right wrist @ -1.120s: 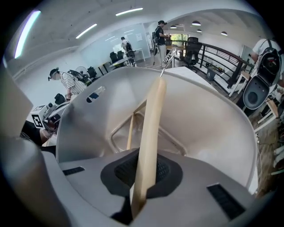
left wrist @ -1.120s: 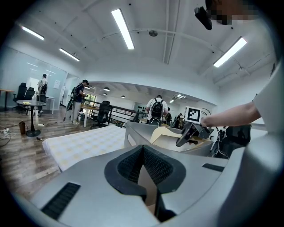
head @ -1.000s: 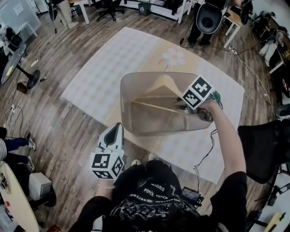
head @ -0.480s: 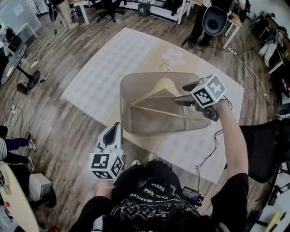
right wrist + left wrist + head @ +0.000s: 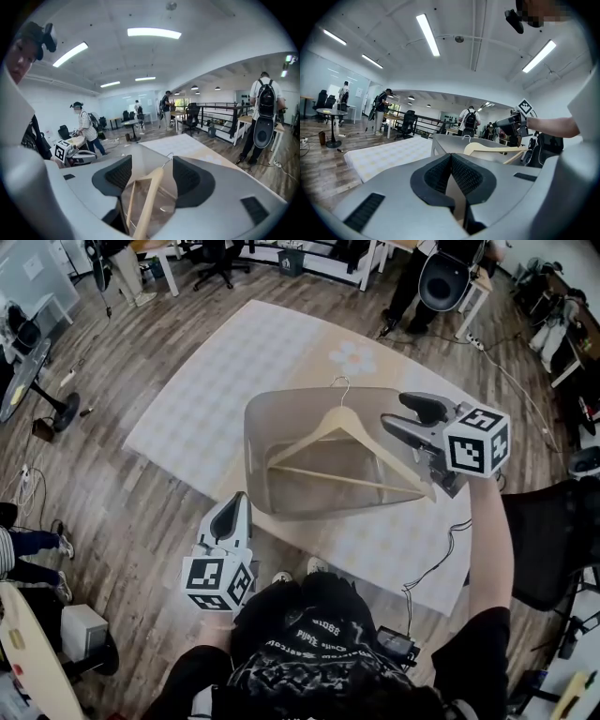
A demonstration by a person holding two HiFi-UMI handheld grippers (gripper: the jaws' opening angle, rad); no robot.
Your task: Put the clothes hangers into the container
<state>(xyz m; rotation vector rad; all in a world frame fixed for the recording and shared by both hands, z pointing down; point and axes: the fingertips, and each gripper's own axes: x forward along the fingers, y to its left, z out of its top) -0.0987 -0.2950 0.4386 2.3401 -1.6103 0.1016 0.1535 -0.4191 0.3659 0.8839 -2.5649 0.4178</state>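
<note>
A wooden clothes hanger (image 5: 342, 432) with a metal hook lies in the translucent grey container (image 5: 251, 442) on the rug, its right end leaning at the bin's right rim. My right gripper (image 5: 403, 413) hovers just above that rim, clear of the hanger. Its jaws stand wide and are closing a little with nothing pressed between them. In the right gripper view the hanger (image 5: 149, 201) shows below and beyond the right gripper (image 5: 151, 173). My left gripper (image 5: 234, 512) is shut and empty, low near my body. From the left gripper (image 5: 451, 157) I see the container (image 5: 440, 143) and hanger (image 5: 487, 147) ahead.
The container sits on a pale checked rug (image 5: 187, 399) on a wooden floor. A cable (image 5: 441, 549) trails across the rug's right side. A black chair (image 5: 553, 549) stands at the right, a round stand (image 5: 37, 381) at the left, and people and desks at the back.
My right gripper has come up out of the container and moved right, opening and letting go of the hanger, which now rests in the bin. The left gripper has stayed put.
</note>
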